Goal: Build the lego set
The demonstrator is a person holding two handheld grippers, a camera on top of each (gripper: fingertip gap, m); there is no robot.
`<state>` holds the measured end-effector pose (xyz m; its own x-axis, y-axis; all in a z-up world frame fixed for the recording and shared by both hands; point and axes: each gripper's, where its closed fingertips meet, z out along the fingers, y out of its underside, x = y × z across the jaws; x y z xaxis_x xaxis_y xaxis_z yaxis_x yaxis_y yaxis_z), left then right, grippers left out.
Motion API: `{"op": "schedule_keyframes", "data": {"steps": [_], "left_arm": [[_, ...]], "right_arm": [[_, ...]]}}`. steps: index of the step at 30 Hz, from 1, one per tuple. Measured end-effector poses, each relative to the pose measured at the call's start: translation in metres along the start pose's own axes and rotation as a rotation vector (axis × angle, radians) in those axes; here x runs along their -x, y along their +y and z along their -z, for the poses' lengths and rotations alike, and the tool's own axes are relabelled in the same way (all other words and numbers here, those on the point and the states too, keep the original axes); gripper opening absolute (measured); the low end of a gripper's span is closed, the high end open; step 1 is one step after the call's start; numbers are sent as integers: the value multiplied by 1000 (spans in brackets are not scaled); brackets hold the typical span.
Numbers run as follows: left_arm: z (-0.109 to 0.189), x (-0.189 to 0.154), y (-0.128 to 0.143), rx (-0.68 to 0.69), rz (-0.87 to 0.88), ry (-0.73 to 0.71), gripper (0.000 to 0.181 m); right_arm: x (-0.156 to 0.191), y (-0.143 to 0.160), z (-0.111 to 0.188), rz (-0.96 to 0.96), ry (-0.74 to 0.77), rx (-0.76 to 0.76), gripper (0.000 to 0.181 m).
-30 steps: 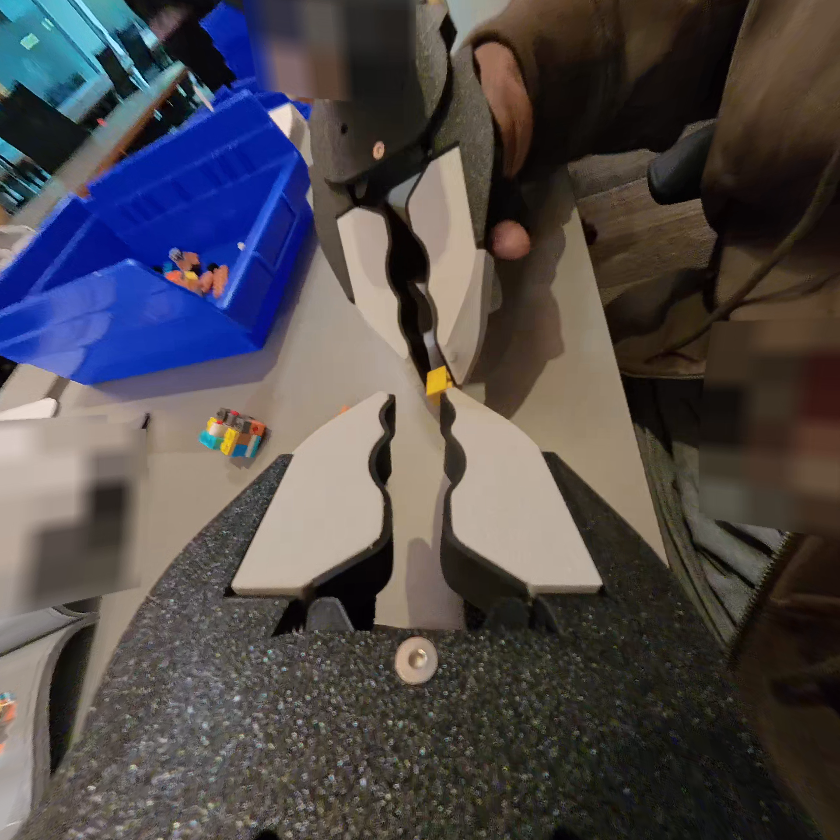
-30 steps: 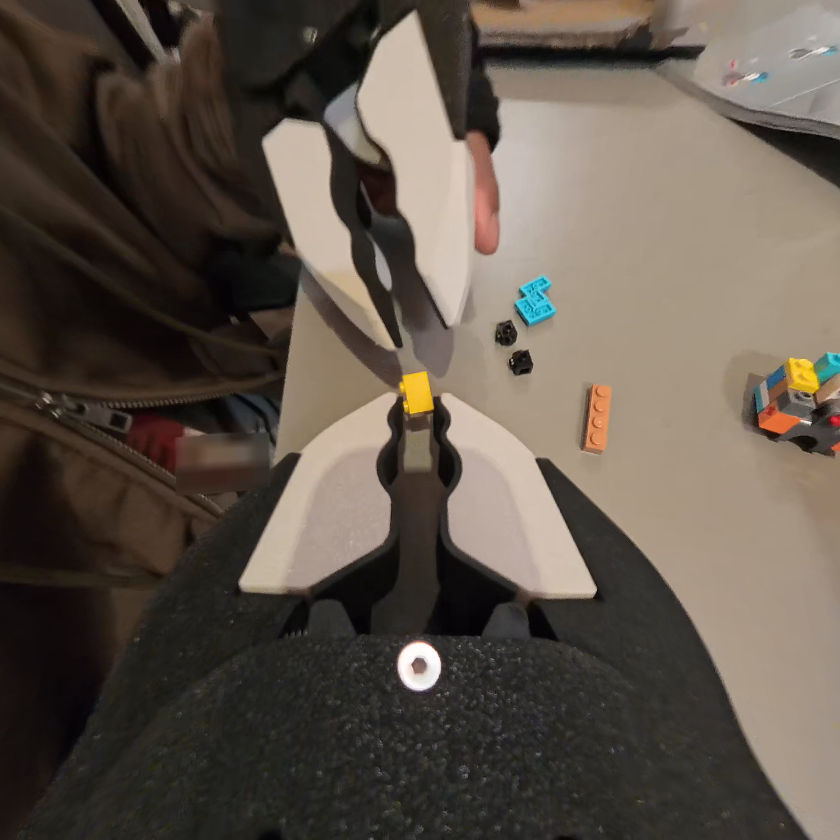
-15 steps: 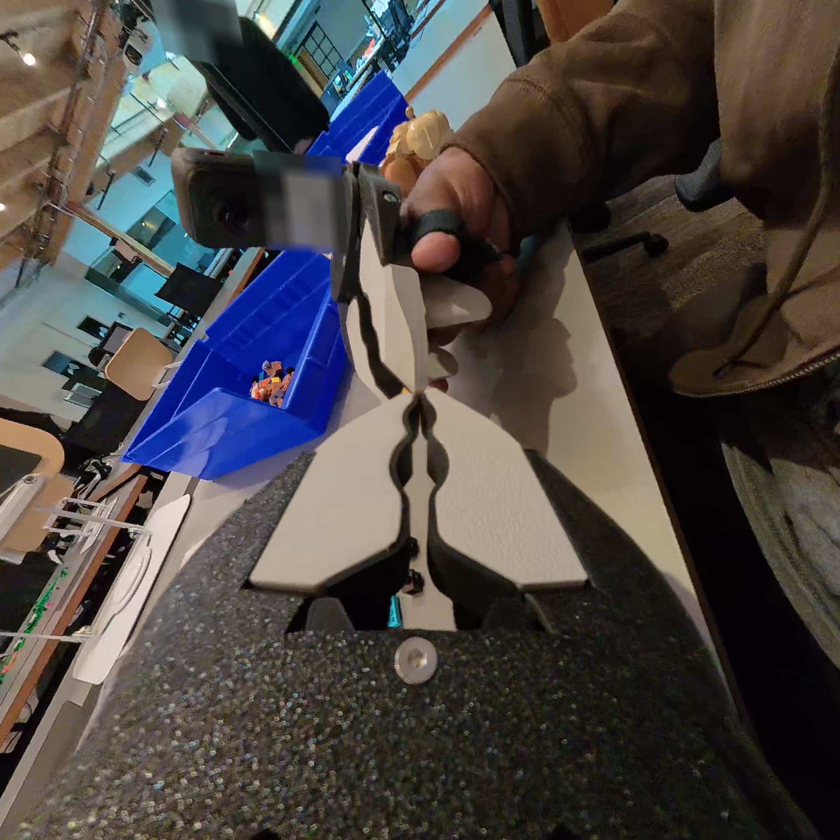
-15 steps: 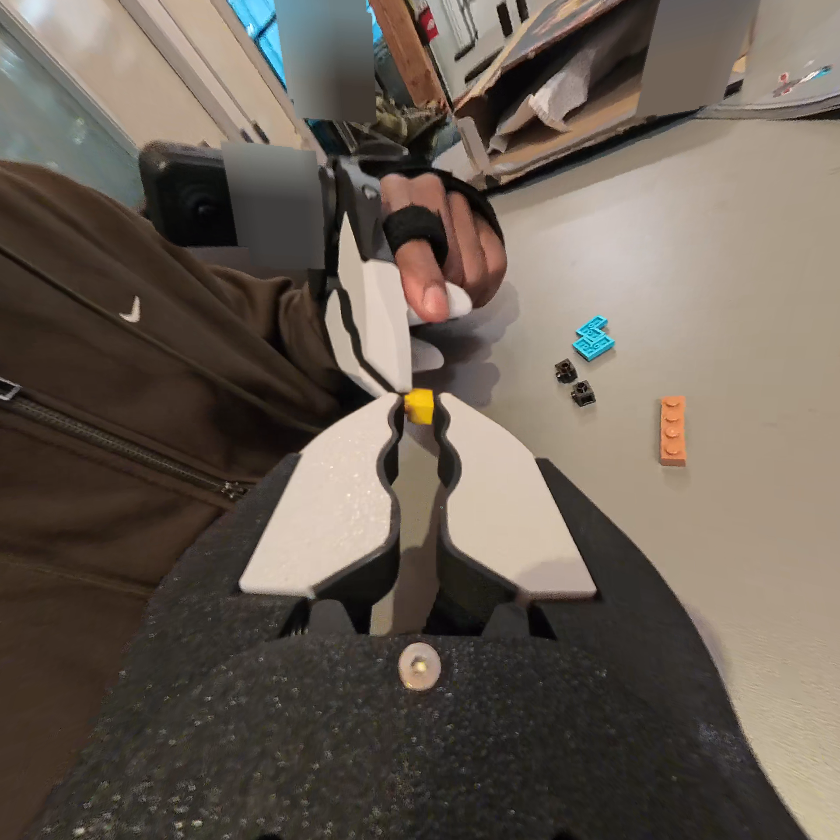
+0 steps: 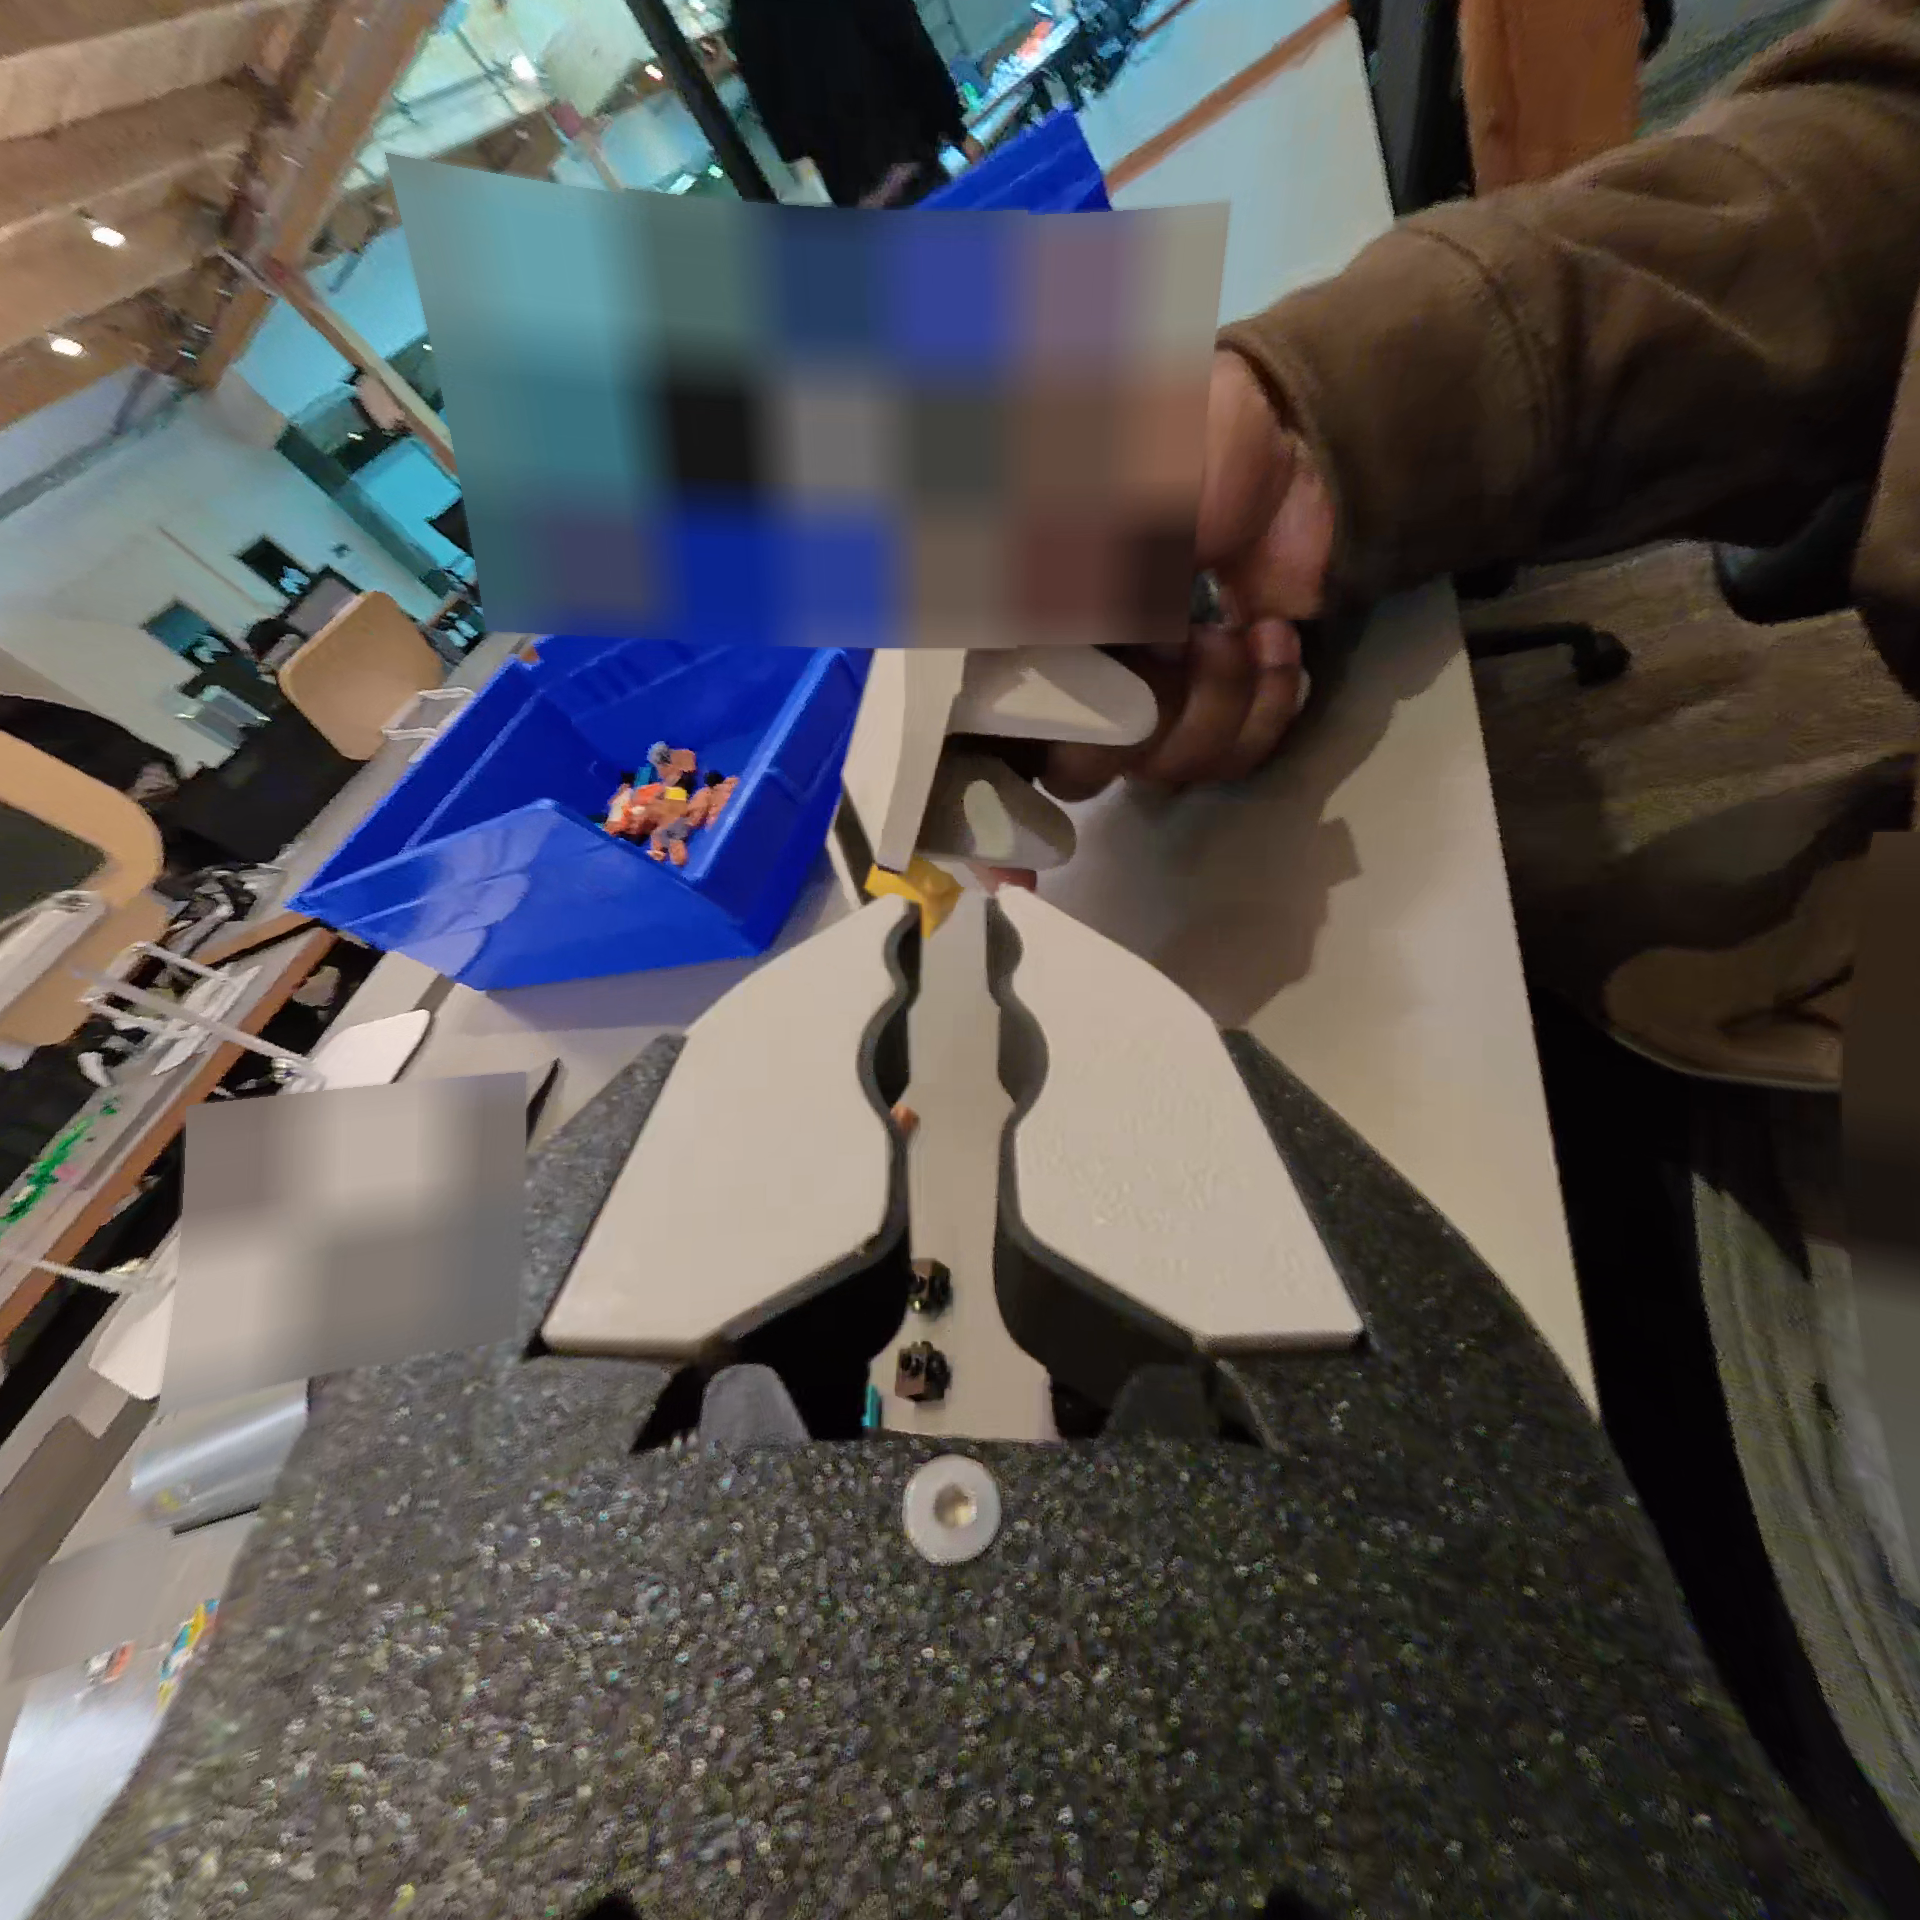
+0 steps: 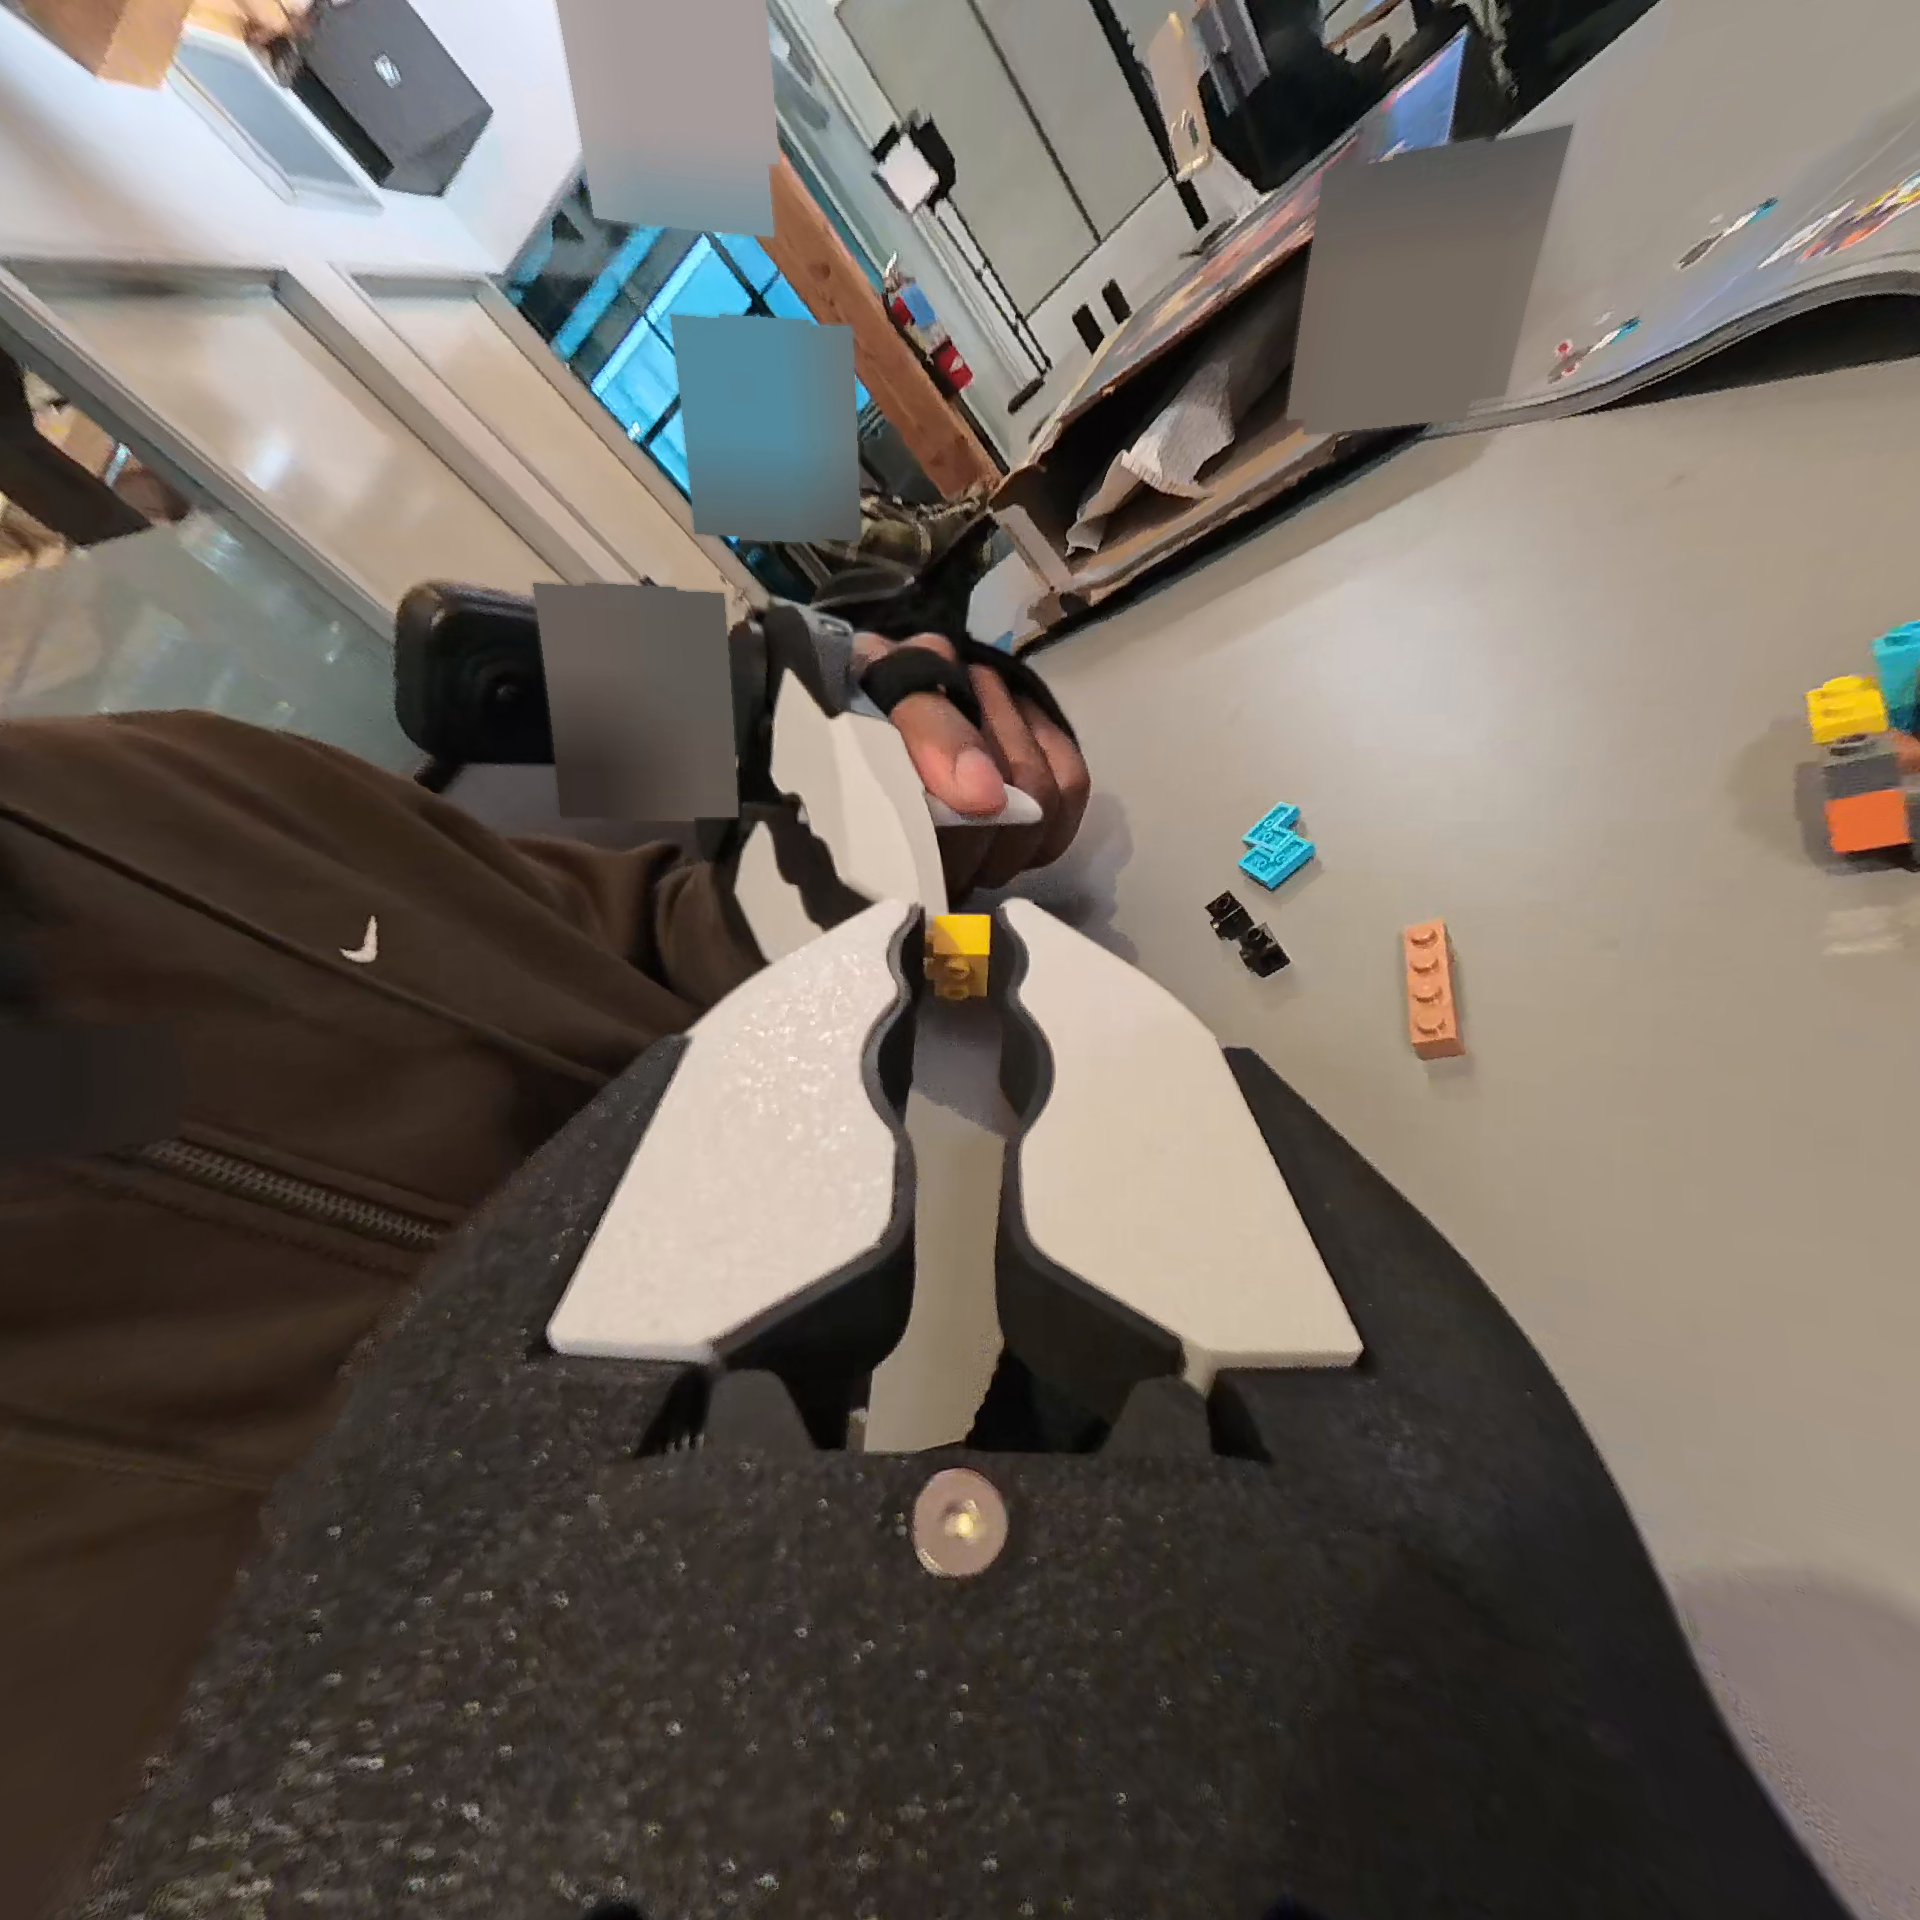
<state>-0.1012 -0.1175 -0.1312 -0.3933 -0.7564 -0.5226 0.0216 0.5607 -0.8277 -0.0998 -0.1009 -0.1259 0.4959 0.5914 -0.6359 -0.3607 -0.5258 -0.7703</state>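
Left wrist view: the left gripper (image 5: pixel 951 920) is being held with its fingers slightly spread, and nothing is being gripped between them. Just beyond its tips, the yellow brick (image 5: pixel 920 896) is being pinched by the right gripper (image 5: pixel 935 868) above the table (image 5: pixel 1299 935), near its front edge. Whether the brick is being touched by the left tips cannot be told. A blue bin (image 5: pixel 540 894) is being kept toward the far left edge. Compared with half a second ago, when these fingers were nearly pressed together, a wider gap is being shown.

Right wrist view: the brick is being clamped at the very tips of the right fingers, as it was half a second ago, with the left gripper's tips being brought against it from beyond. It is being judged as tiny, light, rigid and smooth, so it is likely to be squeezed out if gripped off-centre; its flat opposite side walls are being judged the best hold, with studs left free. Cyan plates (image 6: pixel 1278 842), black pieces (image 6: pixel 1247 935), an orange plate (image 6: pixel 1434 987) and a partial build (image 6: pixel 1860 790) are being left toward the table's right edge.
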Motion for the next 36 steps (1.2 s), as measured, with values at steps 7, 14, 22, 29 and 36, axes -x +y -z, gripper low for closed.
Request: {"op": "schedule_keyframes", "data": {"steps": [7, 14, 22, 29, 36], "left_arm": [[-10, 5, -2, 15, -162, -90, 21], [-7, 6, -16, -43, -279, -84, 21], [-3, -7, -13, -30, -355, 134, 27], [-2, -4, -11, -27, -355, 166, 18], [-6, 11, -3, 19, -171, -37, 17]], "right_arm": [[9, -6, 4, -93, -99, -61, 12], [15, -4, 3, -114, -151, -44, 12], [23, 6, -3, -105, -203, 37, 12], [23, 7, -5, -112, -212, 51, 12], [7, -6, 0, -148, -114, -50, 23]]}}
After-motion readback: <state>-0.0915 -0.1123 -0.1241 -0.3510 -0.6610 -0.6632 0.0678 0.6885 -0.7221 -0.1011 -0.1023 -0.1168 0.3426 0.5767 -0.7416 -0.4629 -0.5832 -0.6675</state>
